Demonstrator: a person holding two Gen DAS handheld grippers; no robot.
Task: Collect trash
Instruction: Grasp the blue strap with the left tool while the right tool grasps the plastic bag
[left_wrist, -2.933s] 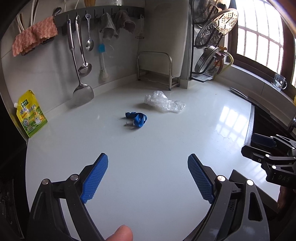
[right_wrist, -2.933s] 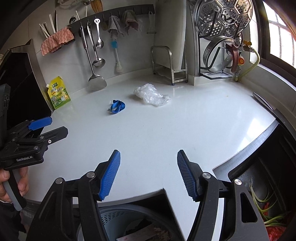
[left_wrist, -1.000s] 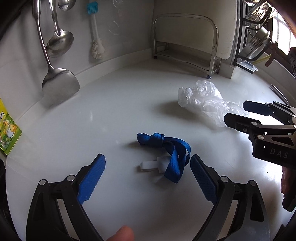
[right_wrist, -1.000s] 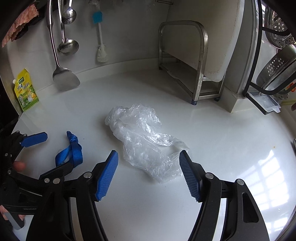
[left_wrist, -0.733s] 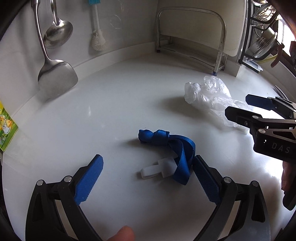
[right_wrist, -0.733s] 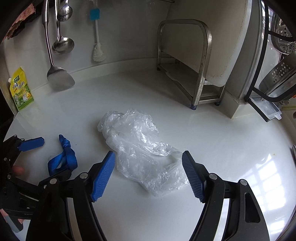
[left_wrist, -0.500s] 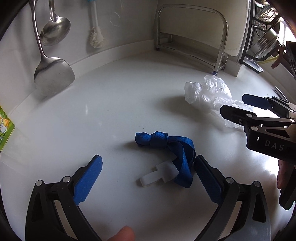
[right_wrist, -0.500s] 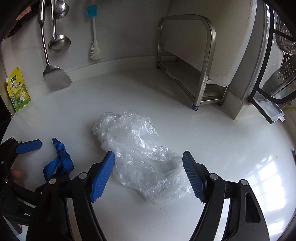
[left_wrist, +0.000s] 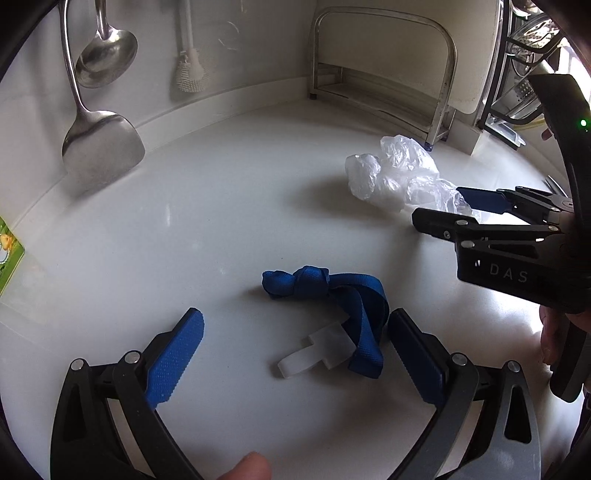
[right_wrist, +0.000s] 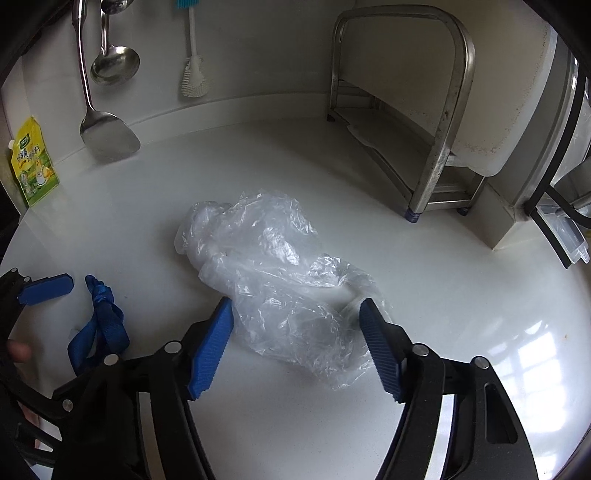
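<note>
The glossy white stone counter (right_wrist: 461, 266) carried everything, its back edge running under a wall of hanging steel utensils, its back right corner taken by a bent steel-tube rack (right_wrist: 436, 122). A second earlier both grippers stood further back; they had since come forward, so each piece of trash lay between a pair of blue pads.

The crumpled clear plastic bag (right_wrist: 273, 266) lay mid-counter, toward the rack. The right gripper (right_wrist: 295, 332) had it between its fingers, jaws closing from wide to about half, pads not yet pressing the film. That suggests the grasp had begun.

The knotted blue webbing strap (left_wrist: 332, 295), with a small white plastic clip (left_wrist: 317, 350) beside it, lay nearer the front edge, to the bag's left. The left gripper (left_wrist: 295, 350) stood at its widest, the strap close against its right pad (left_wrist: 413, 354), nothing held.

Open counter spread toward the back edge and the left, where a yellow-green pouch (right_wrist: 33, 166) leaned; the two grippers sat close together, so lifting room looked tightest between them.
</note>
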